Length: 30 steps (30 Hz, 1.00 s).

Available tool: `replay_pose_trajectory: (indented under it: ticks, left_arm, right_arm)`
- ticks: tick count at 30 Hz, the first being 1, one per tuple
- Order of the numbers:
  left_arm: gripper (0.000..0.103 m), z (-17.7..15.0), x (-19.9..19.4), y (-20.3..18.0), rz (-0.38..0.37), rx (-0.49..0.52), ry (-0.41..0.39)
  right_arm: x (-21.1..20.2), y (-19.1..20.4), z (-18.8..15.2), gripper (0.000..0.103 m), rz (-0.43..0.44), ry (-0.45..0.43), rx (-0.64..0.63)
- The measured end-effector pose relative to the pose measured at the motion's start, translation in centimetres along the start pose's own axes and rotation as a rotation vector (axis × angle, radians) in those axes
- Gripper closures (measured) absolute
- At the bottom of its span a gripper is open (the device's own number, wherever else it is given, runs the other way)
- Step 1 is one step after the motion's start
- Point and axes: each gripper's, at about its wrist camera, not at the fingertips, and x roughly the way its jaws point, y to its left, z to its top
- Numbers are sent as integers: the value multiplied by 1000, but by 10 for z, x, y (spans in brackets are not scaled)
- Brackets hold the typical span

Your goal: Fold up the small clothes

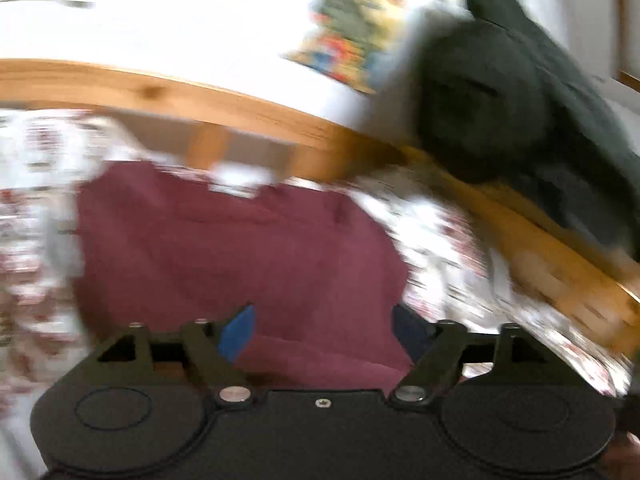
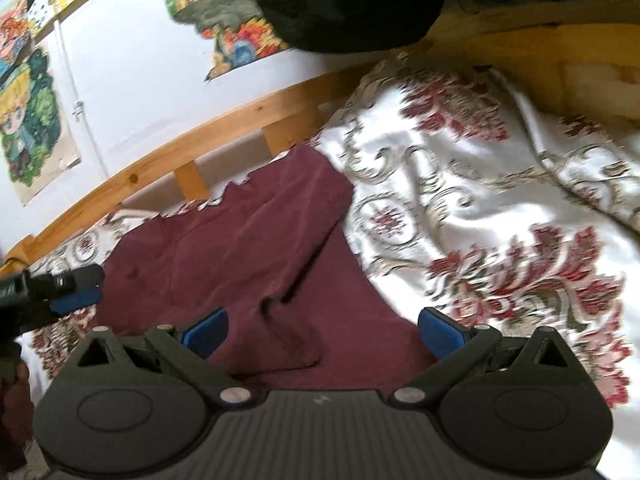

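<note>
Nearest: left gripper (image 1: 324, 334) spread wide, nothing held, low over the maroon garment (image 1: 240, 248). Right gripper (image 2: 322, 330) likewise wide and empty, straddling a raised crease. Beyond: garment lying rumpled on the floral bedspread (image 2: 500, 208), partly folded over itself. Risk: pinching bedspread along with cloth, or dragging that crease askew. Farther: wooden bed rail (image 1: 180, 100), dark bundle (image 1: 500, 100) perched there, liable to catch a swinging sleeve.

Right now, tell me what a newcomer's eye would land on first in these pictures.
First the maroon garment, lying creased in the middle on a white bedspread with red floral print. Both the left gripper and the right gripper hover over its near edge with jaws open, gripping nothing. Behind, a wooden bed rail runs under colourful cartoon posters, and a dark cloth hangs over the frame.
</note>
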Motion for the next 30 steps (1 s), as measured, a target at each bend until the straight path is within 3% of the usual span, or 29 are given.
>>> replay_pose_trajectory:
  ticks: [4, 7, 10, 11, 12, 16, 18, 23, 25, 27, 30]
  left_arm:
    - [13, 7, -8, 49, 211, -129, -16]
    - [14, 10, -8, 84, 313, -260, 8]
    - [22, 7, -8, 107, 354, -327, 32]
    - [24, 6, -7, 112, 356, -335, 39]
    - [27, 6, -6, 113, 350, -338, 42]
    - [50, 3, -1, 122, 294, -375, 47]
    - [56, 2, -1, 126, 275, -406, 41]
    - [61, 3, 2, 129, 269, -429, 29]
    - [61, 3, 3, 131, 268, -439, 31]
    - [61, 2, 4, 132, 269, -445, 37]
    - [61, 1, 6, 135, 263, -454, 44]
  right_arm:
    - [21, 14, 8, 0, 74, 40, -67]
    - [39, 30, 16, 6, 104, 79, -112]
    - [55, 38, 18, 42, 136, 126, -102]
    - [57, 40, 17, 69, 133, 137, -97]
    - [58, 42, 17, 85, 126, 144, -102]
    - [35, 43, 22, 91, 201, 98, -154]
    - [16, 44, 26, 96, 221, 72, -228]
    - [-6, 41, 17, 95, 183, 176, -351]
    - [-10, 36, 11, 85, 167, 206, -337]
    - [-14, 33, 12, 50, 158, 200, -318]
    - [-10, 42, 26, 32, 169, 147, -322]
